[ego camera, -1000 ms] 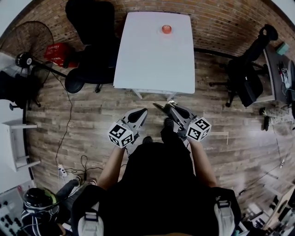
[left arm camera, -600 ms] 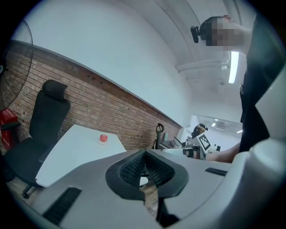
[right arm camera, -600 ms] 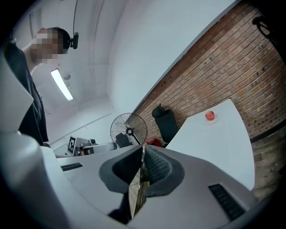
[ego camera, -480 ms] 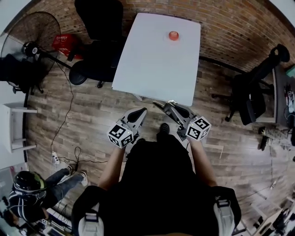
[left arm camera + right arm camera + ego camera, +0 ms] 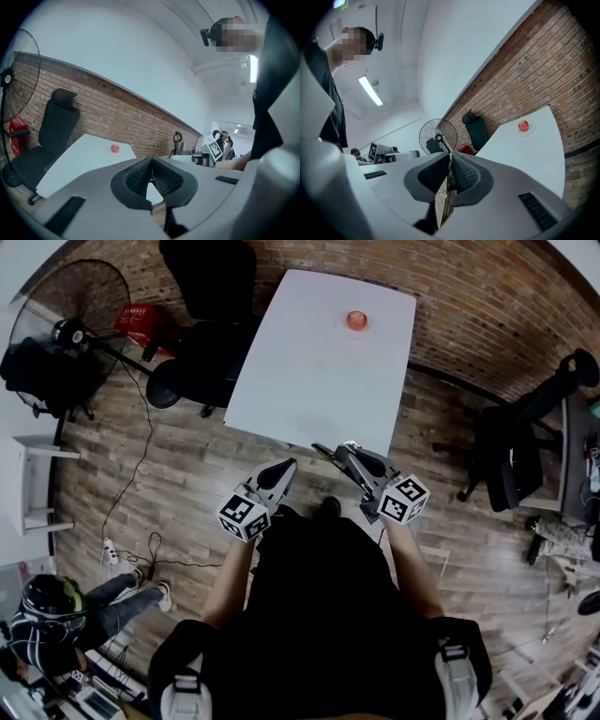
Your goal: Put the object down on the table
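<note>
Now nearer table (image 5: 314, 381): right gripper (image 5: 323, 450), thin object (image 5: 442, 206).

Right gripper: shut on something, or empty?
The right gripper is shut on a thin flat object: its pads press it from both sides in the right gripper view. What the object is, cannot tell.

- No words, brand names or numbers can be read in any view.
- Left marker cube (image 5: 244, 517), on the left hand-held gripper (image 5: 284, 467), lower middle of the head view: black-and-white square code patterns only, no letters.
- Right marker cube (image 5: 405, 499), on the right hand-held gripper (image 5: 325, 452): the same kind of pattern.
- Red box (image 5: 145, 322), upper left: too small to show any print.
</note>
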Action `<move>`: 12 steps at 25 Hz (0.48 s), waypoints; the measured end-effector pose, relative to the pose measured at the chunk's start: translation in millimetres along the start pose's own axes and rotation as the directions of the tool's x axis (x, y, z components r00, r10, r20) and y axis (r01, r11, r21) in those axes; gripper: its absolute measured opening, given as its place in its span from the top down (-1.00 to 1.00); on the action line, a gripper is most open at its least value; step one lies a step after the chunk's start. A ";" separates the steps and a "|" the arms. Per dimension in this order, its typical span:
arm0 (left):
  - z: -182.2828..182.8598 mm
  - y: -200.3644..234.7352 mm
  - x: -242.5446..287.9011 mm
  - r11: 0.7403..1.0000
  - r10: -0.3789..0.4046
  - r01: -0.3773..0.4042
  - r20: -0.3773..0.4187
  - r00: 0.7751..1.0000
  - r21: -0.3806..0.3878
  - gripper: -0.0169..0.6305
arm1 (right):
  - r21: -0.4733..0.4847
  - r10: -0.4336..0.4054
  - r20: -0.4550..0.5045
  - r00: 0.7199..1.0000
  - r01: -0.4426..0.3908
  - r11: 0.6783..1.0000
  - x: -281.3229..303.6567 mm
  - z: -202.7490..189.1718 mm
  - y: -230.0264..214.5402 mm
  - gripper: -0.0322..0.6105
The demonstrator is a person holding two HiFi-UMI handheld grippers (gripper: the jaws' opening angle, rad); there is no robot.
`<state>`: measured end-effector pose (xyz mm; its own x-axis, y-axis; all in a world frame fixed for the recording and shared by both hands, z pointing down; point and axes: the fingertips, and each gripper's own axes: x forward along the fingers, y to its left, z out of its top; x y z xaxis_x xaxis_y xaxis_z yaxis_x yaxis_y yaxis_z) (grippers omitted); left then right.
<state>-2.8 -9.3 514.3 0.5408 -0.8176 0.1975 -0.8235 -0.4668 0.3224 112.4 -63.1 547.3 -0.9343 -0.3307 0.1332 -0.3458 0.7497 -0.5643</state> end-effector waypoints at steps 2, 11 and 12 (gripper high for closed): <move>-0.3 -1.8 6.7 1.000 0.000 0.000 -0.002 1.000 -0.001 0.88 | 0.005 0.001 0.001 1.000 -0.001 1.000 -4.0 1.3 -4.7 0.84; 7.0 15.3 25.6 0.999 -0.034 0.034 -0.023 0.999 -0.003 0.88 | 0.021 -0.028 0.019 0.999 0.028 0.999 12.3 14.5 -23.7 0.84; 9.7 20.1 27.6 0.999 -0.041 0.041 -0.024 0.999 0.000 0.88 | 0.021 -0.031 0.023 0.999 0.031 0.999 16.0 15.8 -24.7 0.84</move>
<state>-6.1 -44.5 517.3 0.5778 -0.7897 0.2061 -0.8008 -0.4997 0.3302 107.3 -96.0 550.5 -0.9208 -0.3671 0.1320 -0.3725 0.7268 -0.5770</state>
